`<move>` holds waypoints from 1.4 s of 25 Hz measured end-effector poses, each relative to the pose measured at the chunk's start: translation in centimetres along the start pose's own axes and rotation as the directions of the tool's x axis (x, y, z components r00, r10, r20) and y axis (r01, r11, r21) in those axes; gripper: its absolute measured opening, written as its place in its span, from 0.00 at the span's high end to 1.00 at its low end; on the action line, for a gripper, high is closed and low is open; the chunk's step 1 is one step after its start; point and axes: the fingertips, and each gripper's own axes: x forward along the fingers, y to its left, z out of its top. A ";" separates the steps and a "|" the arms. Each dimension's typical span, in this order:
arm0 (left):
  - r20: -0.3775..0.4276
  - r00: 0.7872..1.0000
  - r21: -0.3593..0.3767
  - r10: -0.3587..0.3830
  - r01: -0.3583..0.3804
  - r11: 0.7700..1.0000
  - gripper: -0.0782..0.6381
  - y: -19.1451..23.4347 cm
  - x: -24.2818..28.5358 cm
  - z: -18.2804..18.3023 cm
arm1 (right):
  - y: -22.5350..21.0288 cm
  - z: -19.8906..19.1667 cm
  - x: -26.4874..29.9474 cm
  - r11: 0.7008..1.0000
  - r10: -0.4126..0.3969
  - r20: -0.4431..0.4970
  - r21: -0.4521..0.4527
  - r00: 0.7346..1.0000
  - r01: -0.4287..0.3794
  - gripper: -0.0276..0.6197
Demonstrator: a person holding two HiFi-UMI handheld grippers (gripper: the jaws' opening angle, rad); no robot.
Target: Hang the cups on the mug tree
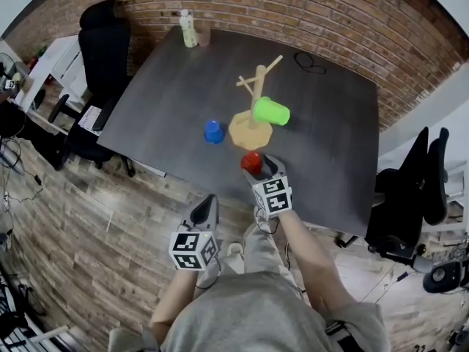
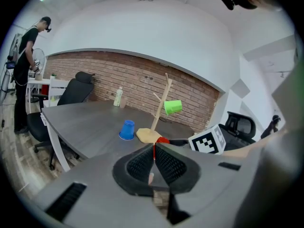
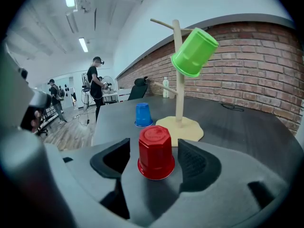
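The wooden mug tree [image 1: 254, 94] stands mid-table on a flat base, and a green cup [image 1: 271, 111] hangs on one of its pegs. Left of the base, a blue cup [image 1: 213, 132] sits upside down. A red cup [image 3: 156, 152] also sits upside down, near the table's front edge. My right gripper [image 3: 154, 147] is open, with one jaw on each side of the red cup and small gaps showing. My left gripper [image 2: 153, 163] is shut and holds nothing. It hangs off the table's front edge, over the floor [image 1: 207, 202].
A bottle [image 1: 189, 29] and a small cup [image 1: 204, 35] stand at the table's far edge, and a cable [image 1: 311, 63] lies at the back right. Black office chairs [image 1: 106, 50] [image 1: 410, 189] flank the table. People [image 3: 96, 87] stand far off in the room.
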 end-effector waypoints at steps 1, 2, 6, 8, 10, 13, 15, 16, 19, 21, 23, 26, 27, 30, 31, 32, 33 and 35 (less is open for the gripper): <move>-0.002 1.000 -0.002 0.004 -0.004 1.000 0.88 0.2 0.0 -0.1 | 0.0 -0.2 0.3 1.000 0.000 -0.006 0.001 1.000 0.000 0.47; -0.004 1.000 -0.003 0.009 -0.009 1.000 0.88 0.3 0.0 -0.1 | 0.0 -0.5 0.6 1.000 -0.001 -0.012 0.001 1.000 0.001 0.48; -0.009 1.000 -0.006 0.022 -0.022 1.000 0.88 0.9 -0.1 -0.2 | -0.1 -1.0 1.7 1.000 -0.006 -0.031 0.002 1.000 0.006 0.50; -0.011 1.000 -0.006 0.029 -0.029 1.000 0.88 1.1 -0.2 -0.3 | -0.1 -1.1 2.1 1.000 -0.011 -0.033 0.000 0.999 0.011 0.52; -0.010 0.999 -0.006 0.033 -0.033 0.999 0.88 1.3 -0.2 -0.3 | -0.2 -1.2 2.3 1.000 -0.017 -0.034 -0.005 0.999 0.017 0.56; -0.007 0.999 -0.004 0.034 -0.034 0.999 0.88 1.2 -0.3 -0.2 | -0.2 -1.4 2.2 1.000 -0.017 -0.043 -0.011 0.999 0.016 0.57; -0.002 0.999 -0.004 0.033 -0.033 0.999 0.88 1.2 -0.3 -0.1 | -0.2 -1.3 2.0 1.000 -0.015 -0.043 -0.016 0.999 0.014 0.57; 0.001 0.999 -0.004 0.032 -0.032 0.999 0.88 1.2 -0.3 0.0 | -0.1 -1.2 1.9 1.000 -0.015 -0.040 -0.018 0.999 0.014 0.57; 0.010 1.000 -0.003 0.024 -0.024 1.000 0.88 0.9 -0.3 0.3 | -0.1 -0.6 1.3 1.000 -0.015 -0.027 -0.023 1.000 0.015 0.58; 0.017 1.000 0.000 0.017 -0.017 1.000 0.88 0.6 -0.3 0.5 | -0.1 -0.1 0.7 0.999 -0.017 -0.017 -0.031 1.000 0.017 0.58; 0.024 1.000 0.003 0.010 -0.010 1.000 0.88 0.3 -0.3 0.7 | -0.1 0.6 0.1 0.999 -0.020 -0.004 -0.039 1.000 0.020 0.58; 0.033 0.999 0.004 0.000 -0.001 1.000 0.88 -0.2 -0.5 1.0 | 0.0 1.8 -1.1 0.998 -0.022 0.018 -0.050 1.000 0.022 0.58; 0.036 0.999 0.005 -0.003 0.003 1.000 0.88 -0.3 -0.6 1.1 | 0.0 2.2 -1.5 0.998 -0.022 0.025 -0.055 0.999 0.024 0.58; 0.045 0.999 0.007 -0.015 0.014 1.000 0.88 -0.9 -0.8 1.4 | 0.0 3.4 -2.9 0.997 -0.027 0.045 -0.067 0.999 0.030 0.58; 0.048 0.999 0.008 -0.018 0.018 1.000 0.88 -1.0 -0.9 1.4 | 0.0 3.8 -3.4 0.997 -0.028 0.051 -0.070 0.998 0.032 0.58; 0.050 0.998 0.008 -0.021 0.021 1.000 0.88 -1.2 -0.9 1.5 | -0.1 4.3 -3.8 0.997 -0.029 0.057 -0.073 0.998 0.033 0.58; 0.054 0.998 0.009 -0.025 0.025 1.000 0.88 -1.3 -1.0 1.6 | -0.1 4.7 -4.3 0.997 -0.030 0.064 -0.076 0.998 0.035 0.58; 0.059 0.998 0.009 -0.034 0.034 0.999 0.88 -1.6 -1.1 1.8 | -0.1 5.8 -5.2 0.996 -0.030 0.081 -0.082 0.996 0.037 0.58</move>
